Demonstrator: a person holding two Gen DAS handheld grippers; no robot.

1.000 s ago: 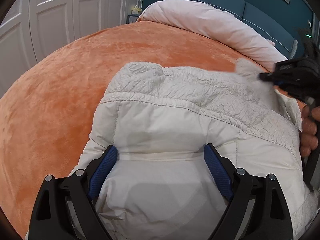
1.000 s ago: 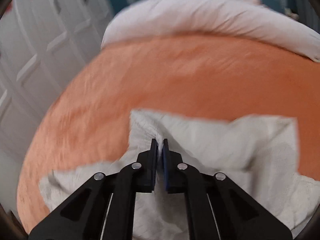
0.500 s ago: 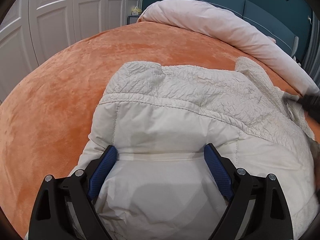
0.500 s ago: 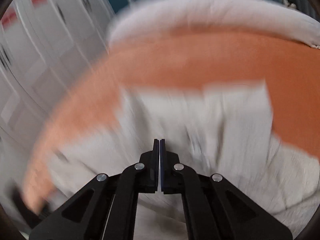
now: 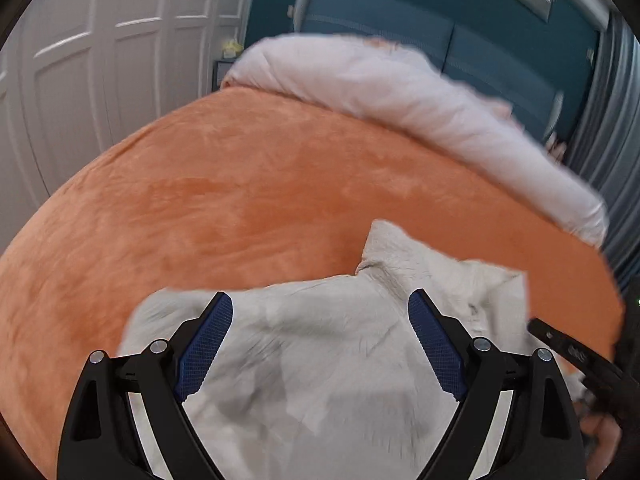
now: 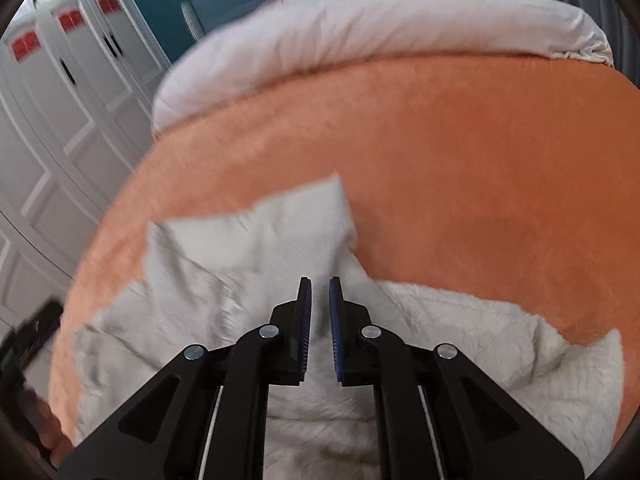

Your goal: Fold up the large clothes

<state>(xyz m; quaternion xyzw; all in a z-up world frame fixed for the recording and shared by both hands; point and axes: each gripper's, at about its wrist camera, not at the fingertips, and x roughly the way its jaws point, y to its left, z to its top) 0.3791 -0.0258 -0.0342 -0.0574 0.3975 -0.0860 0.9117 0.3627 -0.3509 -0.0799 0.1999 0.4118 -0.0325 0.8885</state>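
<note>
A cream padded jacket (image 5: 320,364) with a fleecy lining lies on the orange bedspread (image 5: 240,200). My left gripper (image 5: 320,312) is wide open above the jacket, with nothing between its jaws. The jacket also shows in the right wrist view (image 6: 248,248), with its fleecy side (image 6: 480,340) at the lower right. My right gripper (image 6: 320,292) hovers over the jacket's middle with its jaws slightly apart and nothing between them. The right gripper's black body (image 5: 572,356) shows at the right edge of the left wrist view.
A rolled pale pink duvet (image 5: 400,92) lies across the far end of the bed, in front of a teal headboard (image 5: 440,40). White panelled wardrobe doors (image 5: 100,80) stand to the left. The bedspread (image 6: 460,160) stretches beyond the jacket.
The right gripper let go of the jacket fabric and its jaws parted slightly. The left gripper pulled back and tilted up, so the jacket sits lower in its view.
</note>
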